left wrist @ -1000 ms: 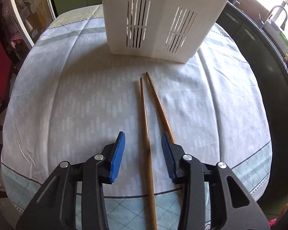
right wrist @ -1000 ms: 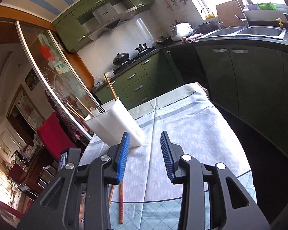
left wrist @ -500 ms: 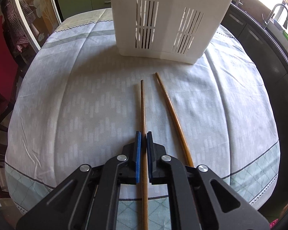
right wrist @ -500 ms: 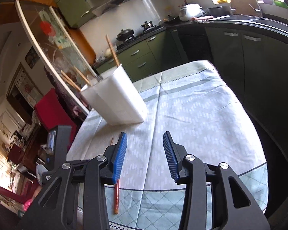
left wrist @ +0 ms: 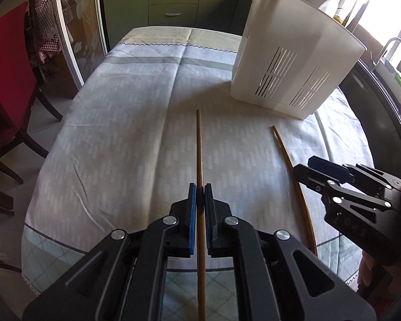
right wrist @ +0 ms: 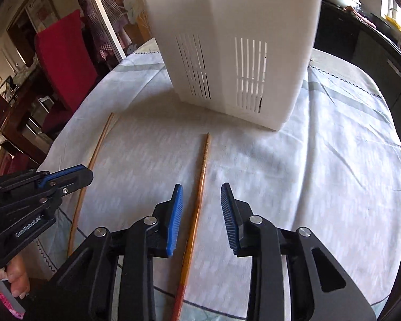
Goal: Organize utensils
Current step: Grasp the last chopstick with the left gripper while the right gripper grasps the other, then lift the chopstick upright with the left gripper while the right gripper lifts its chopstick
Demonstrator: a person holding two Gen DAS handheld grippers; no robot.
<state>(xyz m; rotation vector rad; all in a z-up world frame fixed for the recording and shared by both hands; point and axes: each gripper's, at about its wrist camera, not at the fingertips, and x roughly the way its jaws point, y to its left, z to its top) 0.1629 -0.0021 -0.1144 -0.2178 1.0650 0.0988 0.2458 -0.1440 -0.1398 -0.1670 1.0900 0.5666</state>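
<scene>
My left gripper (left wrist: 200, 195) is shut on a brown chopstick (left wrist: 199, 147), which points forward over the table. It also shows at the left of the right wrist view (right wrist: 93, 157), with the left gripper (right wrist: 74, 172) on it. A second chopstick (right wrist: 199, 187) lies on the cloth between the blue pads of my open right gripper (right wrist: 201, 206); it shows in the left wrist view (left wrist: 288, 160) with the right gripper (left wrist: 315, 168) over it. A white slotted utensil holder (left wrist: 294, 61) (right wrist: 232, 40) stands further back, with utensil handles sticking up.
The table wears a pale patterned cloth (left wrist: 120, 133). A red chair (left wrist: 5, 67) stands at its left, green kitchen cabinets (left wrist: 171, 5) behind, and a dark counter with a sink tap (left wrist: 393, 50) to the right.
My left gripper closed on the left chopstick and has lifted and swung it leftward. My right gripper has come down over the other chopstick, jaws still open.
</scene>
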